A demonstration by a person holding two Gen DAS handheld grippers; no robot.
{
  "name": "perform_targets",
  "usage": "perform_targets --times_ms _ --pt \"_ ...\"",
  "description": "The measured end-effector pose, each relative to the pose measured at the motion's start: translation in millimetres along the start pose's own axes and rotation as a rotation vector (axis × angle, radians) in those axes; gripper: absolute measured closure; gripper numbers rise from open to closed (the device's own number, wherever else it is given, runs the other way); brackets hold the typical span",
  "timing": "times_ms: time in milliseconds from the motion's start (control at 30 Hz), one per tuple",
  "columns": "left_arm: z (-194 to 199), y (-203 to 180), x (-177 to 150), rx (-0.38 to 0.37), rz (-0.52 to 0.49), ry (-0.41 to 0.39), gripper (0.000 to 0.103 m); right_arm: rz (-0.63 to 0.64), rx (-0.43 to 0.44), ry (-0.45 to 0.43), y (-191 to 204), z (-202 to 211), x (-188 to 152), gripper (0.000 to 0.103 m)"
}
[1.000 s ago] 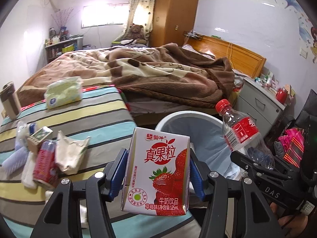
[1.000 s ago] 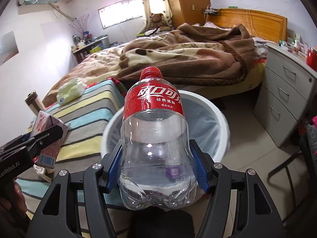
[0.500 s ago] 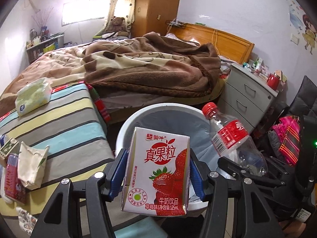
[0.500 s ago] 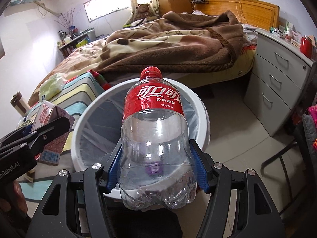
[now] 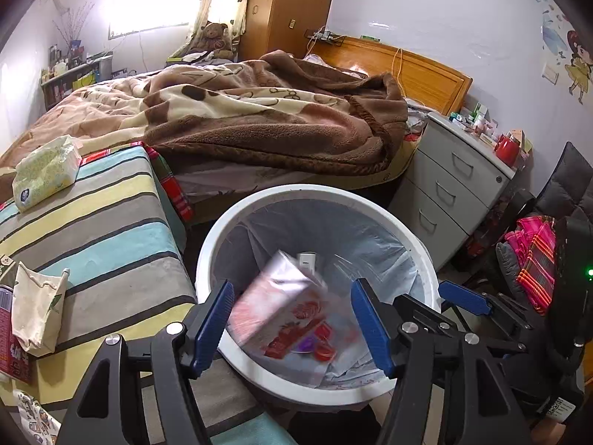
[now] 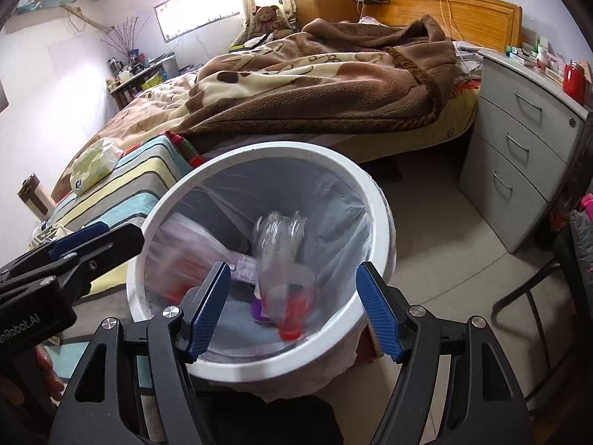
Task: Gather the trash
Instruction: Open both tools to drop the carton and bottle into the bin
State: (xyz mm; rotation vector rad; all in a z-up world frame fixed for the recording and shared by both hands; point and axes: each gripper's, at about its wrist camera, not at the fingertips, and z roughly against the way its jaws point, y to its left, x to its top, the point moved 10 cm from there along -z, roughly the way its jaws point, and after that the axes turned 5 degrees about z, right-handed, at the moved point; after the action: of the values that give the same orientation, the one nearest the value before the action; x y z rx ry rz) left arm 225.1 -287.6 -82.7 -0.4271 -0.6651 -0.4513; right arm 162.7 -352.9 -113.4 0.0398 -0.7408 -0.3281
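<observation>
Daylight glares through the window, blowing it out white. Falling carton and bottle smear with motion blur. Fisheye edges curve, dark corners.

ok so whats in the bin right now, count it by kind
milk carton: 1
plastic bottle: 1
small purple scrap: 1
total: 3 that can be told apart inside the white bin. The carton and bottle are motion-blurred. The left claw and the right claw are both open and empty.
</observation>
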Motion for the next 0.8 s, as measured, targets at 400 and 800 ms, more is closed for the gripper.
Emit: perform_targets --times_ms 400,800 --pt "27 22 -2 0.023 0.040 -0.037 0.036 -0.002 0.026 -0.043 14 11 7 0.031" --pt "64 63 -11 0.065 0.106 -0.089 0.036 0.028 0.100 -0.094 52 21 9 0.031"
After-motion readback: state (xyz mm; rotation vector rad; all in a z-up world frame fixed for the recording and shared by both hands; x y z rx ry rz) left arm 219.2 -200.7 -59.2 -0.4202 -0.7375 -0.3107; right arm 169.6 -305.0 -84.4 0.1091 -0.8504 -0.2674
